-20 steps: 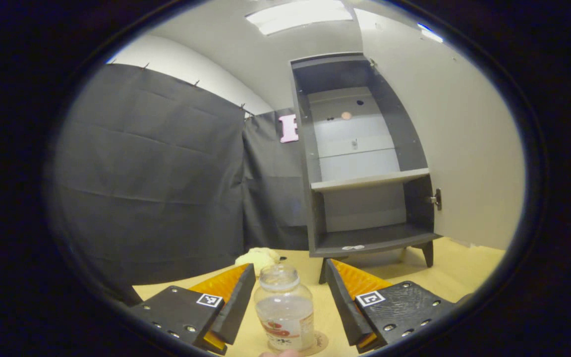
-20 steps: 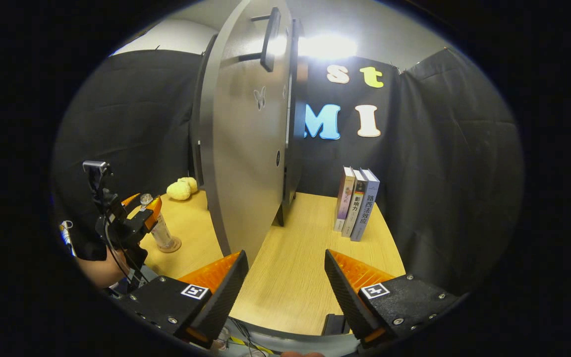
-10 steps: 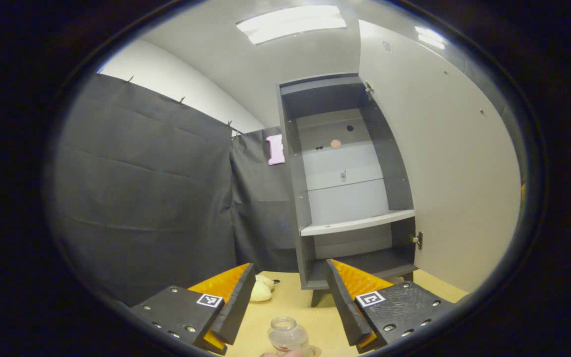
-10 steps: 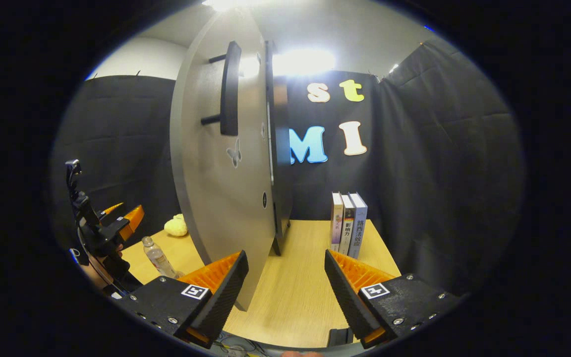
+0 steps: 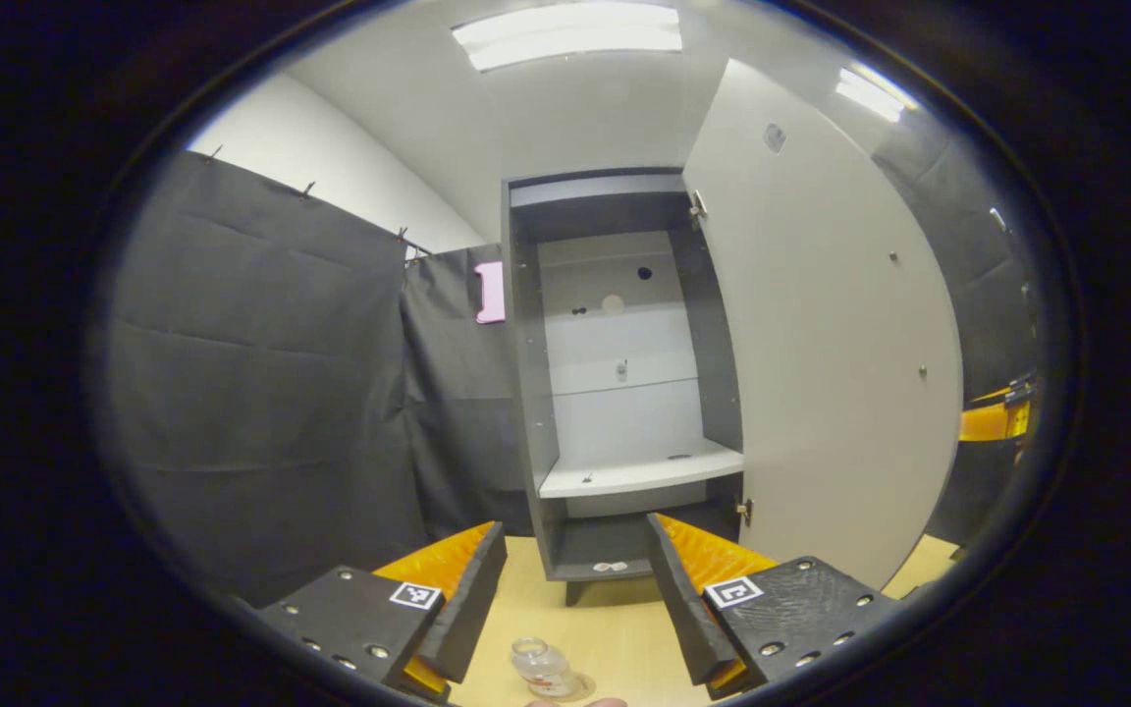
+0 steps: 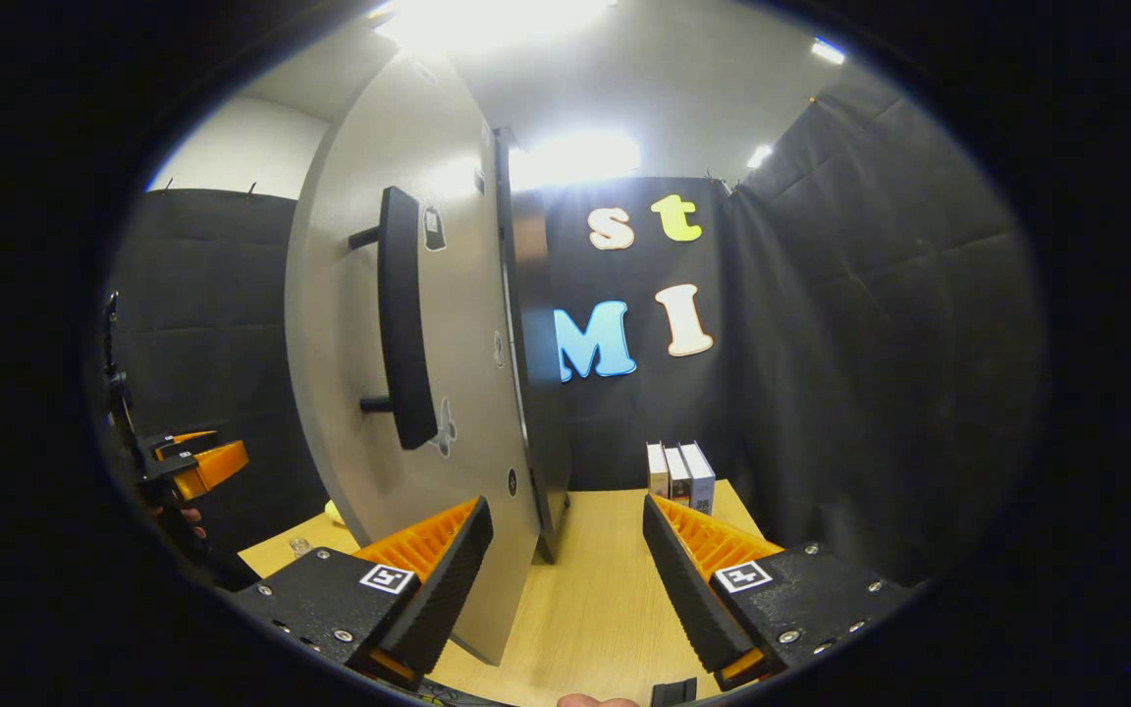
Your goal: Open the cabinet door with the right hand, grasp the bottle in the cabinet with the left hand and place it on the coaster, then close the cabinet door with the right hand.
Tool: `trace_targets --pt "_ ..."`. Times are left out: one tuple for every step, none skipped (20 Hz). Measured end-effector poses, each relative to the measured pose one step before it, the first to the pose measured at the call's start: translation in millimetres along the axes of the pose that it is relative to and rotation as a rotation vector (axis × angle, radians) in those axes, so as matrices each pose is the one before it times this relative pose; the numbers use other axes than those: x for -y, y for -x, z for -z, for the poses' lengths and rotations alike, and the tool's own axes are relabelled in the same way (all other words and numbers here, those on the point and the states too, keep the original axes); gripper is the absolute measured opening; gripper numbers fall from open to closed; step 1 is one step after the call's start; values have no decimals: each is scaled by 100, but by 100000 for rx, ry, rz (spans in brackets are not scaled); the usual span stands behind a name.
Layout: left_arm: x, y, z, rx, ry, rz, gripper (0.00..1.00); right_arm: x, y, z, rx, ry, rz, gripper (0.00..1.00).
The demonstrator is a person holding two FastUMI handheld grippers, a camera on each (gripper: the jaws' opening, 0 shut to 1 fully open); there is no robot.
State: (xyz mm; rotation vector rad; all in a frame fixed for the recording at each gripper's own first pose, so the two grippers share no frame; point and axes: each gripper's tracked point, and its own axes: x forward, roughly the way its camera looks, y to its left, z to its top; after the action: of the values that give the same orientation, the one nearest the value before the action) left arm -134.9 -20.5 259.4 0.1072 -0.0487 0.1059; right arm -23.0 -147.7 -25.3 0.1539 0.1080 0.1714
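left gripper (image 5: 575, 589): fingers spread wide, nothing between them, held above the desk (image 5: 624, 628) and facing the open cabinet (image 5: 624, 393). the bottle (image 5: 538, 668) stands upright on the coaster (image 5: 580, 684) at the bottom of the left gripper view, below and between the fingers, touching neither. cap end up, clear body.

cabinet interior: dark side walls, pale back panel, one light shelf (image 5: 639, 473) about mid-height, dark floor panel under it with a small pale item (image 5: 610, 567) lying on it, too small to identify. cabinet door (image 5: 821, 344) swung open to the right side of that view, hinges visible along its inner edge. the right gripper shows as a bit of its body at the far right edge, past the door.

right gripper (image 6: 565, 579): fingers also apart, holding nothing, sitting just off the door's outer face (image 6: 457, 393). the door's lower edge runs down right beside the near finger (image 6: 438, 579); contact can't be confirmed. the long dark vertical handle (image 6: 401, 319) on the door sits above the gripper, not between the fingers. small stickers on the door face near the handle.

in the right gripper view, three books (image 6: 680, 476) stand upright on the desk against the back cloth, right of the cabinet. left gripper appears far left in that view, with a hand under it. a yellowish soft object (image 6: 333, 511) peeks out behind the door's edge, mostly hidden.
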Motion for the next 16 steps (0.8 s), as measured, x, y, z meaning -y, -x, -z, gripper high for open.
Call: trace_targets --pt "-30 92 -1010 396 -857 29 82 118 -159 -714 876 -1259 690 95" --pt "77 -62 -896 506 63 474 82 -69 -83 -766 1239 -1115 575 94" --pt "213 59 -492 16 1087 869 82 55 -32 -712 987 -305 682 94" --pt "112 68 -54 -1104 1878 671 82 109 -63 -738 1280 216 703 94" --pt "166 -144 -78 -963 2724 542 81 35 -91 -761 1332 405 739 94" --pt "-127 -106 160 -1241 3117 -315 81 -186 36 -805 1418 65 92 93" --pt "-296 -176 297 -1722 3437 -643 81 -387 33 -876 1649 -44 -421 93" --pt "-411 -57 711 -2302 2996 -1340 81 -411 72 -831 1745 403 -428 92" --pt "-667 -50 393 -1657 1532 -2459 81 -537 85 -741 1872 825 -914 94" --pt "-748 -189 126 -1367 1232 -2541 81 -395 -81 -506 1212 1563 -282 94" --pt "-1314 41 58 -1062 1289 -1711 82 -355 -82 -108 134 1762 -135 94" --pt "-1150 -298 -33 -476 620 -919 82 -554 -59 -27 -65 1448 -492 94" --pt "-695 -361 41 -565 213 -538 82 -36 157 -130 79 1782 1686 94" --pt "-563 -283 -146 -69 -112 -196 82 115 -151 -88 249 505 1150 93" --pt "-449 -245 -211 261 -591 -202 82 -69 -47 89 -253 -1066 1280 93" --pt "-252 -247 -211 384 -999 838 82 -220 57 287 -470 -1255 1162 93"
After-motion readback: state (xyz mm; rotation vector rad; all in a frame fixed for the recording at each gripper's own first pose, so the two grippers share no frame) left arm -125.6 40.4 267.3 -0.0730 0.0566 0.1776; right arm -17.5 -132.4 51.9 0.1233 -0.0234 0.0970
